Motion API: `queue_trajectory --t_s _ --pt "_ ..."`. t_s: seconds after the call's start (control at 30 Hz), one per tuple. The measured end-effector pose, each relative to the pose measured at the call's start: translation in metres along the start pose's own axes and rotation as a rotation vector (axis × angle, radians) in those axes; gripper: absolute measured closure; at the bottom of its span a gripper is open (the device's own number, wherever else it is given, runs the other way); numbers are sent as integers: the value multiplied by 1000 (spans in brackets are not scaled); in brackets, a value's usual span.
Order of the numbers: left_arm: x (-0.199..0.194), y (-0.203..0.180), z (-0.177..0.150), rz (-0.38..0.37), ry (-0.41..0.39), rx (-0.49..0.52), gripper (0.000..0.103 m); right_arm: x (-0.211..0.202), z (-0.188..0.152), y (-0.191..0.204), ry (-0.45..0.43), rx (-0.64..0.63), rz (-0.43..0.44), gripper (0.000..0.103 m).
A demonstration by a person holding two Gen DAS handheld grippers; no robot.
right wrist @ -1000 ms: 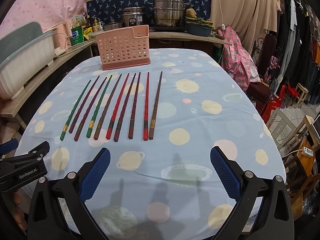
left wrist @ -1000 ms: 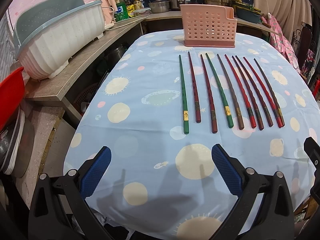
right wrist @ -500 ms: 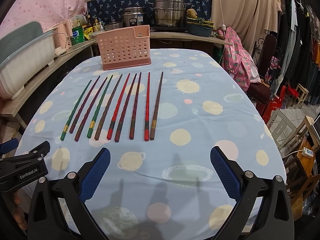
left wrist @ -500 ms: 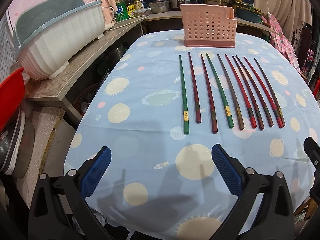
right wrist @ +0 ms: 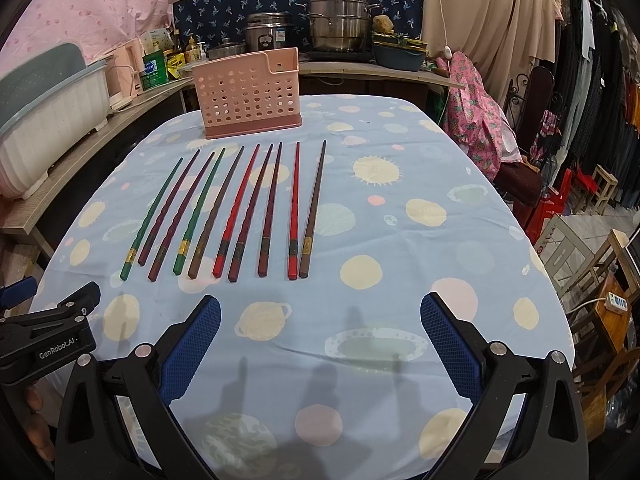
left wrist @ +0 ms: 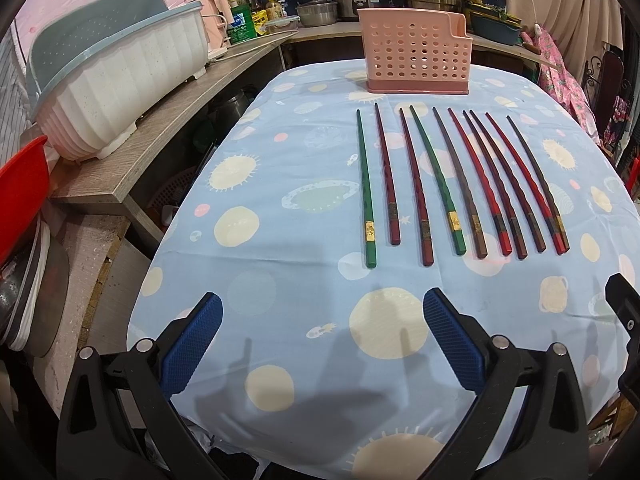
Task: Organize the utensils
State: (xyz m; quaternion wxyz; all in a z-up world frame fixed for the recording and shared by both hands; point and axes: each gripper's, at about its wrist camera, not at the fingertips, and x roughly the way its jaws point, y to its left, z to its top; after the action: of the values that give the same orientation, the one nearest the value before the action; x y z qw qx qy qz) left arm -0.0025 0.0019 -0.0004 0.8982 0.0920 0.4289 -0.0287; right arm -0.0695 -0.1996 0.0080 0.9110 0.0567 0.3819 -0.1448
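Several chopsticks (left wrist: 460, 184) (right wrist: 240, 212), green, dark red, red and brown, lie side by side on the blue patterned tablecloth (left wrist: 280, 240). Behind their tips stands a pink perforated utensil holder (left wrist: 416, 52) (right wrist: 250, 94), with nothing showing above its rim. My left gripper (left wrist: 322, 344) is open near the table's front edge, short of the chopsticks' thick ends, with nothing between its blue pads. My right gripper (right wrist: 320, 340) is open too, hovering in front of the row's right end. The left gripper's body (right wrist: 48, 340) shows at the left edge of the right wrist view.
A white and blue dish drainer (left wrist: 116, 76) sits on a wooden shelf (left wrist: 160, 128) to the left. Pots and bottles line the back counter (right wrist: 340, 20). A red basin (left wrist: 20, 192) is at far left. Chairs and hanging clothes (right wrist: 580, 120) stand right of the table.
The right wrist view has crept slightly forward toward the chopsticks. The left gripper and the chopsticks have not visibly moved.
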Motion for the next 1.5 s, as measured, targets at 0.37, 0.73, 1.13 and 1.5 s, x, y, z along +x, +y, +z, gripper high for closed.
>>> queue_trajectory --t_s 0.37,0.73,1.13,1.5 --pt "0 -2 -1 0 -5 2 7 1 -2 -2 3 7 1 7" --pt "16 4 5 -31 22 -38 7 11 -3 -8 19 25 -2 7" --pt "66 12 22 -14 81 -55 7 38 10 -17 39 53 -19 7" --pt "86 15 31 -14 86 -62 10 61 28 -19 47 68 -14 7"
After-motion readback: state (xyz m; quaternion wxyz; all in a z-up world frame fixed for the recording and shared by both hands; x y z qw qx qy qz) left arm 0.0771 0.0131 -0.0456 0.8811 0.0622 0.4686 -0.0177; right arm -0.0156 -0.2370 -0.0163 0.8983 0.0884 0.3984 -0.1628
